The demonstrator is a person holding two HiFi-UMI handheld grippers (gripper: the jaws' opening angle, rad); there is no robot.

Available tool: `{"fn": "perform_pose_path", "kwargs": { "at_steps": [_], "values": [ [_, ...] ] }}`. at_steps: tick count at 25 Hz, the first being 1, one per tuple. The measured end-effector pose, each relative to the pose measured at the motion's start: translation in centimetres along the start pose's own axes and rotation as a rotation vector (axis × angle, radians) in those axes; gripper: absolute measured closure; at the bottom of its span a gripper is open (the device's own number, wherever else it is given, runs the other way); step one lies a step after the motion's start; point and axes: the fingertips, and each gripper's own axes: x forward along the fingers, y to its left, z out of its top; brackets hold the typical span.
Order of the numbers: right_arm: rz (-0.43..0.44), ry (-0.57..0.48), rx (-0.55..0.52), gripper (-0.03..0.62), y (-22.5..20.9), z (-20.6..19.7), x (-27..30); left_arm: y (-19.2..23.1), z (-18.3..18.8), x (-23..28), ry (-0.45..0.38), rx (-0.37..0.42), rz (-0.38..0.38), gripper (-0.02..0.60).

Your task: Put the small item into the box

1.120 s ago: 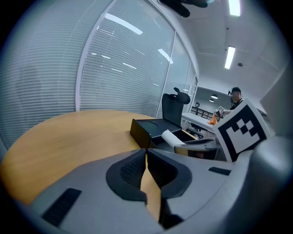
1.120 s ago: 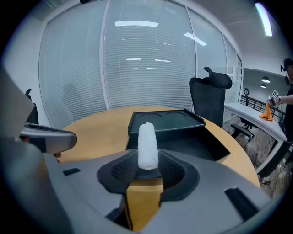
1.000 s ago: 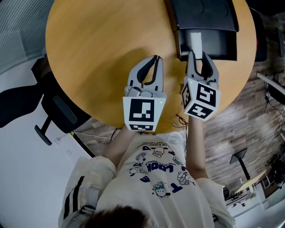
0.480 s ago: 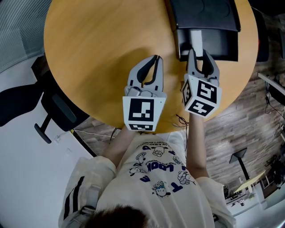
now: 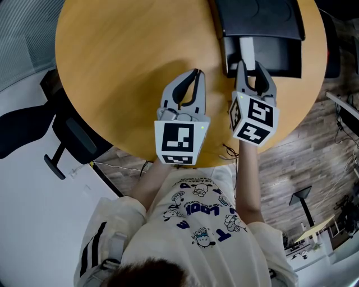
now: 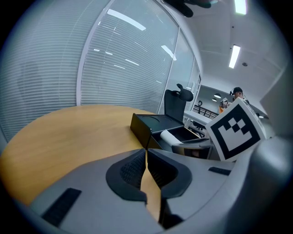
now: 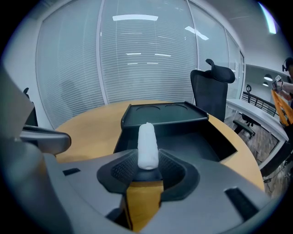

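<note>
On the round honey-coloured wooden table (image 5: 112, 67), my left gripper (image 5: 196, 72) sits over the 6 o'clock edge. Its grey jaws are pinched together at the tips with nothing between them. Just beside it, at its 3 o'clock, my right gripper (image 5: 248, 66) is clamped on the near end of the small white rolled cylinder (image 5: 247, 50). The roll points to 12 o'clock and reaches out over the open tray of the black rectangular box (image 5: 280, 56). The flat black lid (image 5: 258, 17) lies beyond, at the tray's 12 o'clock side.
</note>
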Motion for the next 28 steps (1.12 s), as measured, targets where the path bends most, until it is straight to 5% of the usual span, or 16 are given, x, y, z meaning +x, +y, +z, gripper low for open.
{"fn": "perform_pose_path", "kwargs": {
  "at_steps": [28],
  "values": [
    [0.021, 0.004, 0.007, 0.393, 0.56, -0.08, -0.10, 0.16, -0.10, -0.08, 0.000, -0.014, 0.007, 0.558]
  ]
}}
